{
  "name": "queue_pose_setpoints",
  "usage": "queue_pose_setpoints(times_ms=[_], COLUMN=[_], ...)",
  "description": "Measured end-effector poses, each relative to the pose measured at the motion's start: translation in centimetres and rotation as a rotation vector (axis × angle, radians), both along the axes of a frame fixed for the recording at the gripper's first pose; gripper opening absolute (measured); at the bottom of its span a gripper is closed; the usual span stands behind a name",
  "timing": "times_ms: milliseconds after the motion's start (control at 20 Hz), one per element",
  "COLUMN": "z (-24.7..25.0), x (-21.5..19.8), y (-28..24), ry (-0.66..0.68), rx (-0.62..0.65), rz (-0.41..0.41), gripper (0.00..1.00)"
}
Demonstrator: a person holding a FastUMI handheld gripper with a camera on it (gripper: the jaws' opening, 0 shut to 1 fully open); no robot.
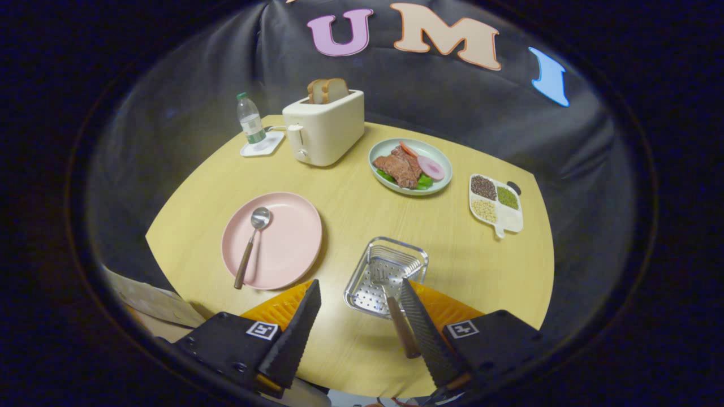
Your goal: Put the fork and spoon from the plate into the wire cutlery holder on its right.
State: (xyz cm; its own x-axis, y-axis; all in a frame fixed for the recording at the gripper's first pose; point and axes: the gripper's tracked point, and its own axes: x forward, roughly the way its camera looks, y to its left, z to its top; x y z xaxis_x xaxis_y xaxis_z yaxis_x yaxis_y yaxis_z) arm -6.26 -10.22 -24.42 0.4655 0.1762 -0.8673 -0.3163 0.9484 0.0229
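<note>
A pink plate lies on the round wooden table, beyond my left finger. On it rests a spoon with a brown handle, bowl end pointing away from me. To the plate's right stands the wire cutlery holder, just ahead of my fingers. The fork has its head inside the holder and its handle sticking out over the near rim, along the inner side of my right finger. My gripper is open, fingers wide apart, with nothing pressed between them.
At the back of the table stand a cream toaster with bread slices and a water bottle on a white coaster. A plate of food and a divided dish of beans sit behind the holder, to its right.
</note>
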Motion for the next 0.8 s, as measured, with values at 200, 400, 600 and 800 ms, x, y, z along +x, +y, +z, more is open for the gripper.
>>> queue_pose_setpoints(times_ms=[200,400,600,800], z=[1.3,1.7,1.4,0.2], x=[1.1,1.3,1.3,1.2], y=[3.7,7.8,11.1,13.4], ry=[-0.143,-0.227,-0.266,-0.284], rx=[0.036,0.115,0.178,0.184], rz=[0.003,-0.015,-0.034,-0.033], gripper=[1.00,1.00,1.00,1.00])
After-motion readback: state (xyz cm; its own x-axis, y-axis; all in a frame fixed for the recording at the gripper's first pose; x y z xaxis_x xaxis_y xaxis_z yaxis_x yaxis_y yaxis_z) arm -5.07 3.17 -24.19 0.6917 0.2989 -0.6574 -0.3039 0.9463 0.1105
